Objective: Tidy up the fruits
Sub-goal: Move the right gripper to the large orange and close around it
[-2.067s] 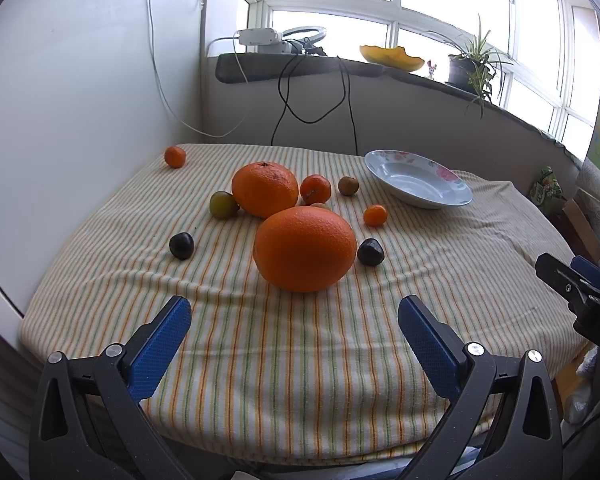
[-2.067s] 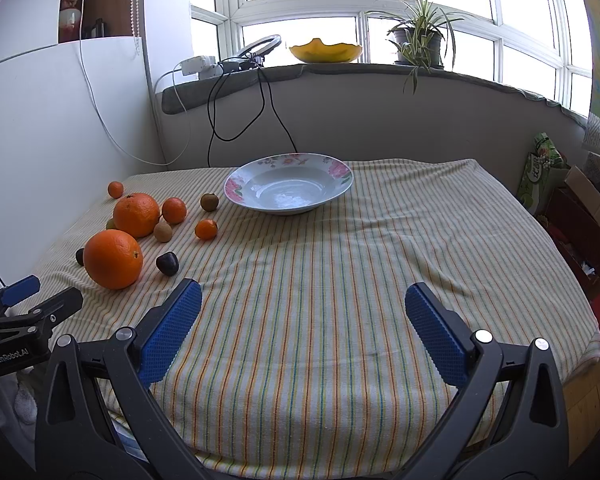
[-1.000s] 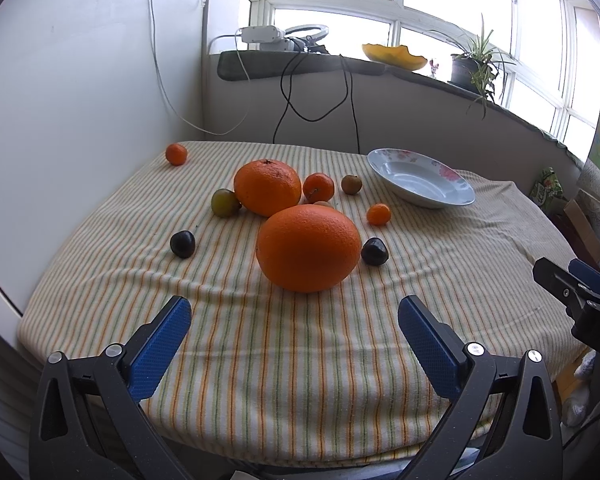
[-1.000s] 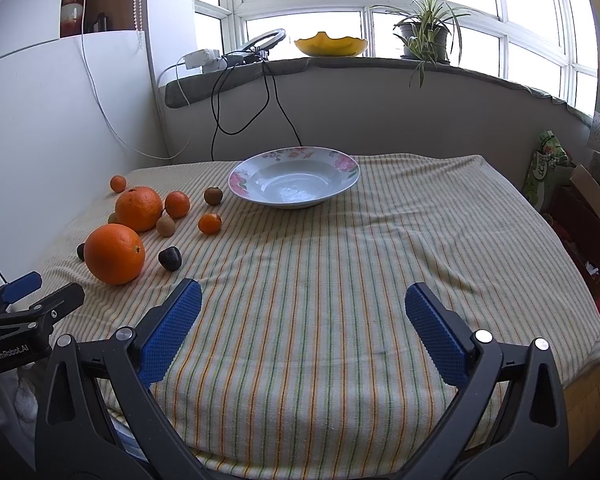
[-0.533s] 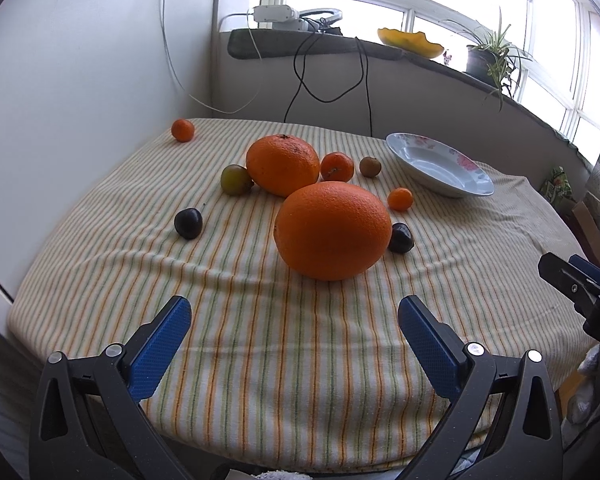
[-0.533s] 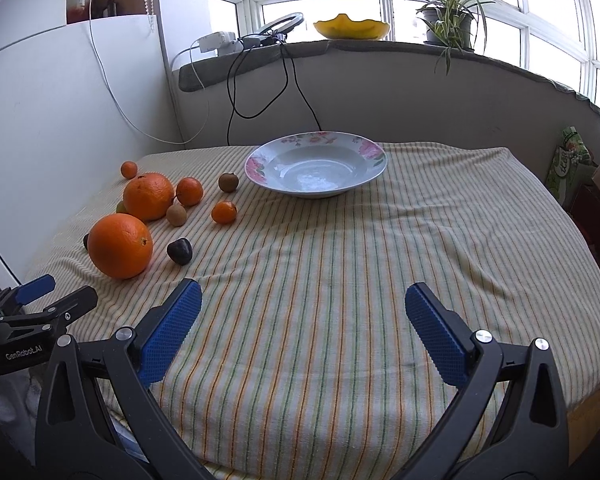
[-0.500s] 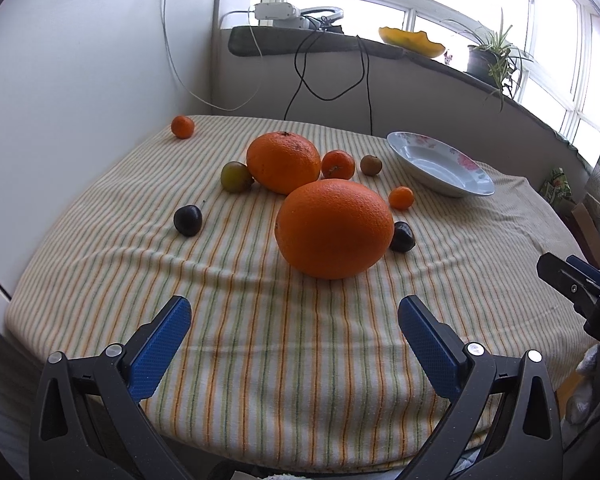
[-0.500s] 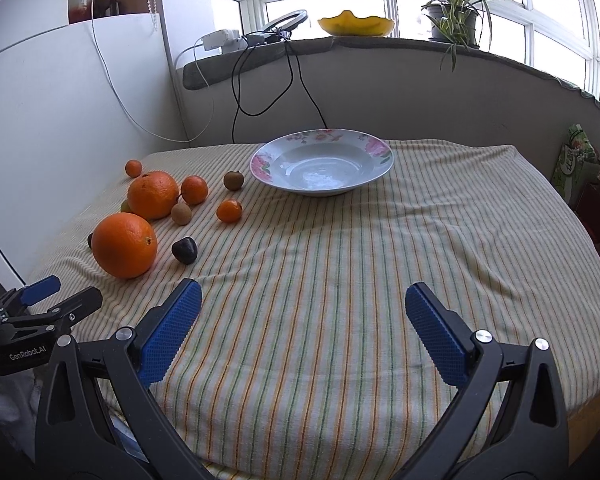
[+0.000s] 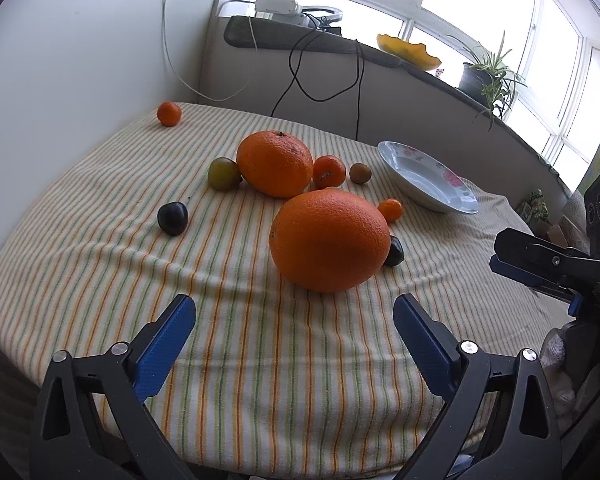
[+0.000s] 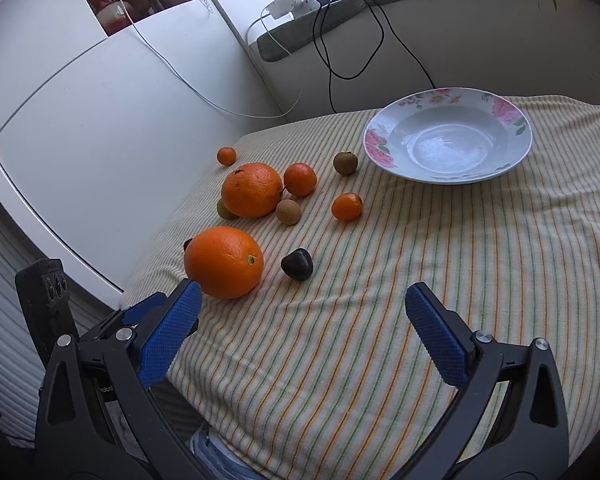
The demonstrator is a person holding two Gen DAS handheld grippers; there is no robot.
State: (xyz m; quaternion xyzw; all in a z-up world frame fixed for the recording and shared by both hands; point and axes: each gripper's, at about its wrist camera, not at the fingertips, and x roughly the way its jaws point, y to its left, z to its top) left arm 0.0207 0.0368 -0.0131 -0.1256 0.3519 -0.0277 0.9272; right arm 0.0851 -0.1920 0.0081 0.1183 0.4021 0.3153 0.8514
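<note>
A big orange (image 9: 329,240) (image 10: 224,262) lies nearest on the striped cloth, a dark plum (image 9: 394,252) (image 10: 297,264) just right of it. Behind them are a second big orange (image 9: 275,163) (image 10: 252,189), small tangerines (image 9: 329,171) (image 10: 347,206), a green plum (image 9: 223,173), another dark plum (image 9: 173,218) and brown kiwis (image 10: 288,212). A white flowered plate (image 9: 428,178) (image 10: 448,136) stands empty at the back right. My left gripper (image 9: 294,326) is open, short of the near orange. My right gripper (image 10: 300,322) is open too, over the cloth in front of the dark plum.
A lone tangerine (image 9: 169,113) (image 10: 226,156) sits near the white wall at the table's far left. Cables hang from the window sill (image 9: 300,40), which holds a yellow bowl (image 9: 410,49) and a potted plant (image 9: 482,74). The right gripper's body (image 9: 548,264) shows at the left view's right edge.
Both grippers have moved forward toward the fruit. The right gripper has swung left and tilted down, so the fruit cluster now sits closer in its view. No fruit has moved.
</note>
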